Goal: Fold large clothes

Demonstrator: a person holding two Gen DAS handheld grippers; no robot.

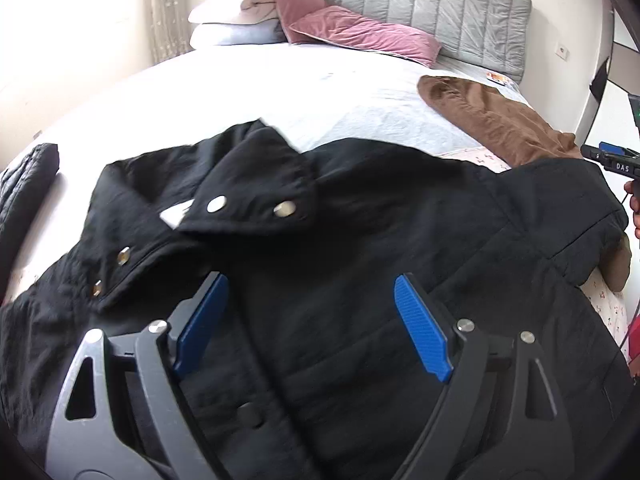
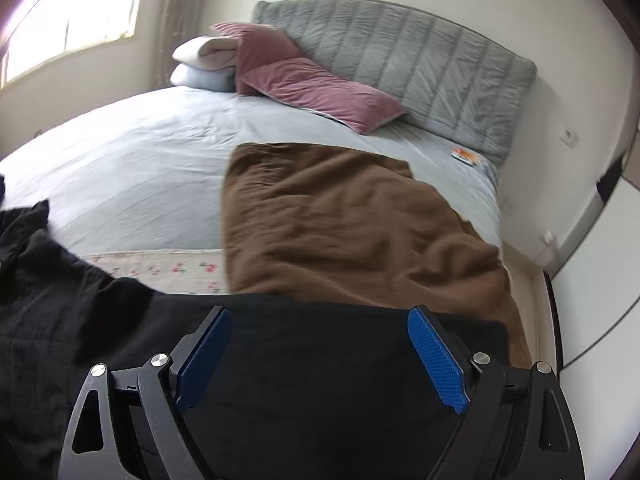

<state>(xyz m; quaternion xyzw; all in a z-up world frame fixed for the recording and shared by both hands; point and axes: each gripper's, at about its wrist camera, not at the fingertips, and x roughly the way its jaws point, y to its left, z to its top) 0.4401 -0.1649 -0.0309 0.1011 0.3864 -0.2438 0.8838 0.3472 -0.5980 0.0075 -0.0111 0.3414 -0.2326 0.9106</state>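
A large black jacket (image 1: 360, 208) with metal snaps lies spread on the bed, its collar flap (image 1: 248, 200) folded over near the top. My left gripper (image 1: 310, 280) hovers over the jacket's front, jaws wide open with only the fabric below them. In the right wrist view, the jacket (image 2: 60, 300) fills the lower left. My right gripper (image 2: 320, 312) is open above its straight dark edge, gripping nothing. Part of the right gripper's body (image 1: 616, 162) and a hand (image 1: 634, 208) show at the right edge of the left wrist view.
A brown cloth (image 2: 340, 220) lies on the light blue bed sheet (image 2: 140, 160) beyond the jacket. Pink pillows (image 2: 316, 88) and a folded white bundle (image 2: 200, 52) rest against the grey headboard (image 2: 400, 52). A dark quilted item (image 1: 24, 184) sits at the far left.
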